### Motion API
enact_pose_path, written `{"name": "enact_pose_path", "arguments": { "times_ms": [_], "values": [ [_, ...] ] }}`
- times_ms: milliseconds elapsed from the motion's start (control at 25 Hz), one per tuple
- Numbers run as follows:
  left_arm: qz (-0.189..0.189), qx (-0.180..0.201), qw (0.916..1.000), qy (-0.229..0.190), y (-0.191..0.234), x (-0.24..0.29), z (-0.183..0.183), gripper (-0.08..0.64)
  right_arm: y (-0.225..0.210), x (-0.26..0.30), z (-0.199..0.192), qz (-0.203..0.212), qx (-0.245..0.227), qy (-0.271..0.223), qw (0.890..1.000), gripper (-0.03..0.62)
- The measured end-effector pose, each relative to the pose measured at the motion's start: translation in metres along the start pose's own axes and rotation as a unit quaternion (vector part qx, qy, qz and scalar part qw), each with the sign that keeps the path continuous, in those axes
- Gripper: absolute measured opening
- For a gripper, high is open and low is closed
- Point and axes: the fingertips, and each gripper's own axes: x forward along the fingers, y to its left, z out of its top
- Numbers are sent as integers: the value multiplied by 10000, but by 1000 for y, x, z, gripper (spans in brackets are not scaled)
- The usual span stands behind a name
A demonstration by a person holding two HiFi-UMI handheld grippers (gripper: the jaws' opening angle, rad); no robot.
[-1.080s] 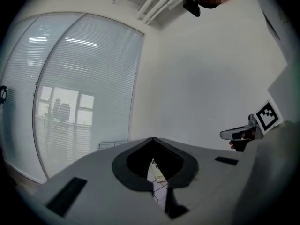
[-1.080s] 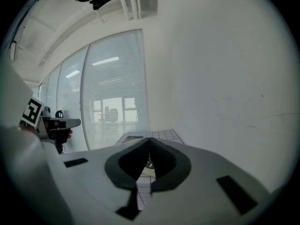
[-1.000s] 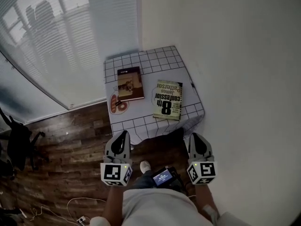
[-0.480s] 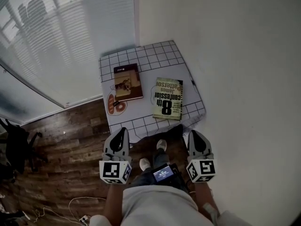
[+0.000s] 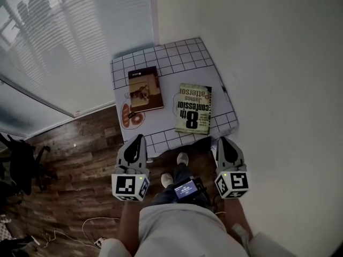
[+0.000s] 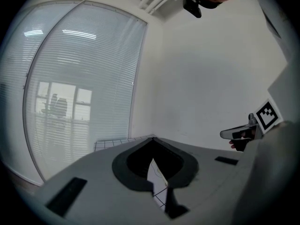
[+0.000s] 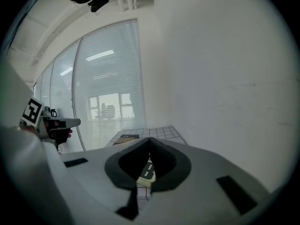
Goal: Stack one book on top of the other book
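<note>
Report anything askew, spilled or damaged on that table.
Nothing stands out. The brown book and the 8th Confession book lie flat, closed and apart on the checked tablecloth. The 8th Confession book sits a little turned against the grid. No spill or damage shows.

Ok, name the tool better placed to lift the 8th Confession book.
Right, likely. The right tool is lined up with the 8th Confession book; the left tool sits nearer the brown book.
</note>
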Motion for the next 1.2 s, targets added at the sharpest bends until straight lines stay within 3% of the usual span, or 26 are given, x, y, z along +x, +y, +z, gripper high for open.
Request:
{"name": "enact_pose_path", "arguments": {
  "times_ms": [400, 1200],
  "values": [
    [-165, -40, 9996, 224, -4, 43, -14, 8, -10, 35, -18, 107, 67, 285, 9995, 8],
    [-594, 172, 9917, 1127, -37, 117, -91, 8, -47, 90, -85, 83, 204, 999, 9948, 8]
  ]
}}
